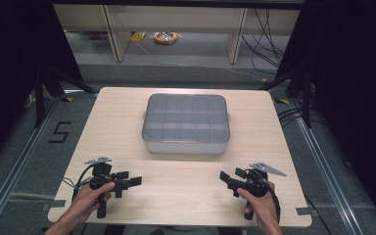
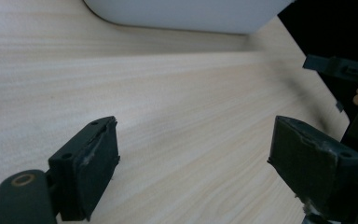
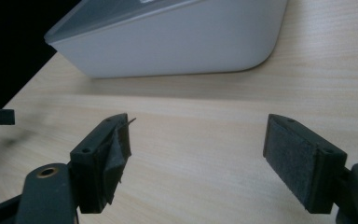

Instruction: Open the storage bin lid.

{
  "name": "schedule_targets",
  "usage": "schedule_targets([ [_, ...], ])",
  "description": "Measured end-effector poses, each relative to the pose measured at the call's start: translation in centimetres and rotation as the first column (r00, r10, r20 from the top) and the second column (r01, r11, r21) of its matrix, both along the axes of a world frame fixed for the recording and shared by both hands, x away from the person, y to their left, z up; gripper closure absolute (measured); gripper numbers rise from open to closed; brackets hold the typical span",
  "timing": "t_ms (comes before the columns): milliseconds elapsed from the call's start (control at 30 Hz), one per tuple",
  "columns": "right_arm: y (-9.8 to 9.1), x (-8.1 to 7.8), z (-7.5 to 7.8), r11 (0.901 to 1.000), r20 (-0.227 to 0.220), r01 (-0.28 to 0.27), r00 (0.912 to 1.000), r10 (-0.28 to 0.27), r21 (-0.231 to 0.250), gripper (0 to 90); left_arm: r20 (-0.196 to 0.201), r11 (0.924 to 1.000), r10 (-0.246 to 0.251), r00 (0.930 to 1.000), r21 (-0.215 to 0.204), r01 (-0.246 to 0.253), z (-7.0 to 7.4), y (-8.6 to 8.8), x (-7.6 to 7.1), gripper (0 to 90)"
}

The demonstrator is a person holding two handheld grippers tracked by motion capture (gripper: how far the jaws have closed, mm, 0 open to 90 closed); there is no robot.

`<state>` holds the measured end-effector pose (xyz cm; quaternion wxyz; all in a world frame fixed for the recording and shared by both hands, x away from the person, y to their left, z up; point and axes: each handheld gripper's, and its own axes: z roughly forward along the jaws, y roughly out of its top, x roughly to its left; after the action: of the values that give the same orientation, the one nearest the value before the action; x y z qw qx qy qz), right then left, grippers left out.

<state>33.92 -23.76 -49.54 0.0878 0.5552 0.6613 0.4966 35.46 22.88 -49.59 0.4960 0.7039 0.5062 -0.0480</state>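
Observation:
A grey lidded box [image 1: 186, 123] with a translucent lid over several compartments stands in the middle of the wooden table [image 1: 127, 112]. My left gripper [image 1: 133, 181] rests near the front left edge, held by a hand, pointing right. Its jaws stand wide open with bare wood between them [image 2: 193, 154]. My right gripper [image 1: 224, 177] sits near the front right edge, pointing left toward the other one. It is open too, nothing between its pads [image 3: 198, 154]. The box's white wall [image 3: 177, 44] rises ahead of the right gripper, and its rounded corner [image 2: 182, 14] shows beyond the left.
The right gripper [image 2: 340, 70] shows at the right side of the left gripper view. Beyond the table stand wooden shelf legs [image 1: 115, 34], loose cables [image 1: 269, 39] and a yellow reel [image 1: 165, 37] on the floor. Dark curtains flank both sides.

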Motion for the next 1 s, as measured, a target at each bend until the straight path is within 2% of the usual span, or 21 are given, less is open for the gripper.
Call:
schedule_targets([
  [67, -0.1, 0.5, 0.2, 1.0, -0.002, -0.001, 1.0, 0.001, 0.01, 24.1, 0.01, 0.9999, 0.014, 0.9999, 0.001, -0.014, 0.4, 0.2, 0.4, 14.6],
  [100, 0.1, 0.5, 0.5, 0.9996, -0.042, 0.011, 0.9991, -0.01, 0.026, 24.7, 0.026, 0.9997, 0.025, 0.9993, -0.005, -0.025, 0.5, 0.2, 0.7, 14.6],
  [167, -0.4, 1.2, 0.6, 0.9998, -0.004, 0.007, 1.0, -0.007, -0.018, 25.2, 0.024, 0.9999, 0.017, 0.9996, -0.004, -0.017, 0.7, 0.4, 1.2, 14.6],
  [233, -0.5, 1.4, 0.8, 0.9997, -0.001, 0.015, 0.9999, -0.015, -0.019, 25.4, 0.019, 0.9998, 0.018, 0.9996, 0.001, -0.018, 0.8, 0.5, 1.4, 14.6],
  [300, -1.0, 1.9, 1.2, 0.9995, -0.009, 0.032, 0.9994, -0.032, -0.001, 25.5, 0.024, 0.9998, 0.02, 0.9995, -0.006, -0.019, 0.9, 0.6, 2.0, 14.7],
  [400, -1.7, 2.5, 1.5, 0.9987, 0.007, 0.05, 0.9987, -0.05, 0.007, 26.0, 0.027, 0.999, 0.041, 0.9988, -0.018, -0.041, 1.4, 0.9, 2.9, 14.7],
  [467, -1.8, 2.7, 1.8, 0.9974, -0.012, 0.062, 0.998, -0.062, 0.035, 26.4, 0.033, 0.9988, 0.046, 0.9984, -0.016, -0.045, 1.8, 1.1, 3.4, 14.8],
  [500, -2.1, 3.0, 1.8, 0.9985, 0.008, 0.048, 0.9988, -0.048, 0.027, 26.9, 0.044, 0.9985, 0.053, 0.9976, -0.017, -0.053, 2.0, 1.1, 3.6, 14.9],
  [567, -2.2, 3.4, 2.0, 0.9972, -0.003, 0.067, 0.9977, -0.067, 0.034, 27.8, 0.044, 0.9977, 0.064, 0.997, -0.026, -0.063, 2.3, 1.2, 4.1, 15.6],
  [600, -2.4, 3.6, 2.0, 0.9977, 0.001, 0.062, 0.9981, -0.062, 0.026, 27.8, 0.047, 0.998, 0.056, 0.9973, -0.03, -0.055, 2.5, 1.3, 4.3, 15.7],
  [633, -2.4, 3.8, 2.1, 0.9973, 0.003, 0.061, 0.9981, -0.061, 0.041, 28.1, 0.047, 0.9983, 0.054, 0.9974, -0.026, -0.053, 2.6, 1.4, 4.6, 15.7],
  [667, -2.3, 3.9, 2.4, 0.9952, -0.026, 0.069, 0.9974, -0.068, 0.069, 28.5, 0.051, 0.9972, 0.069, 0.9963, -0.033, -0.068, 2.8, 1.3, 4.8, 15.7],
  [700, -2.4, 4.3, 2.4, 0.9967, 0.0, 0.066, 0.9978, -0.066, 0.047, 28.6, 0.051, 0.9972, 0.069, 0.9963, -0.033, -0.068, 2.8, 1.3, 4.8, 15.7],
  [733, -2.1, 4.2, 2.8, 0.9937, -0.044, 0.08, 0.9961, -0.077, 0.078, 28.8, 0.045, 0.9975, 0.062, 0.9971, -0.038, -0.06, 2.9, 1.4, 5.3, 15.7],
  [767, -2.4, 4.7, 2.6, 0.997, 0.006, 0.068, 0.9976, -0.068, 0.037, 28.8, 0.051, 0.9968, 0.074, 0.996, -0.034, -0.072, 3.0, 1.4, 5.5, 15.7],
  [833, -2.3, 5.1, 3.0, 0.997, 0.0, 0.064, 0.998, -0.064, 0.045, 29.0, 0.051, 0.9967, 0.075, 0.9958, -0.035, -0.073, 3.1, 1.4, 5.8, 15.7],
  [867, -2.1, 5.3, 3.1, 0.9954, -0.007, 0.072, 0.9974, -0.072, 0.064, 29.1, 0.052, 0.9965, 0.078, 0.9956, -0.034, -0.076, 3.1, 1.4, 6.0, 15.7],
  [900, -2.2, 5.7, 3.1, 0.9966, 0.014, 0.069, 0.9975, -0.07, 0.045, 29.1, 0.049, 0.9965, 0.079, 0.9956, -0.031, -0.078, 3.1, 1.4, 6.1, 15.7],
  [933, -2.1, 5.8, 3.3, 0.9952, -0.003, 0.076, 0.9971, -0.076, 0.061, 29.1, 0.048, 0.9964, 0.081, 0.9956, -0.03, -0.08, 3.1, 1.4, 6.3, 15.7],
  [967, -2.2, 6.1, 3.2, 0.9967, 0.015, 0.073, 0.9972, -0.074, 0.035, 29.2, 0.048, 0.9961, 0.085, 0.9952, -0.027, -0.084, 3.1, 1.4, 6.5, 15.7],
  [1000, -2.2, 6.2, 3.2, 0.9963, 0.024, 0.077, 0.9967, -0.078, 0.038, 29.3, 0.049, 0.9955, 0.091, 0.9946, -0.029, -0.09, 3.1, 1.4, 6.7, 15.7],
])
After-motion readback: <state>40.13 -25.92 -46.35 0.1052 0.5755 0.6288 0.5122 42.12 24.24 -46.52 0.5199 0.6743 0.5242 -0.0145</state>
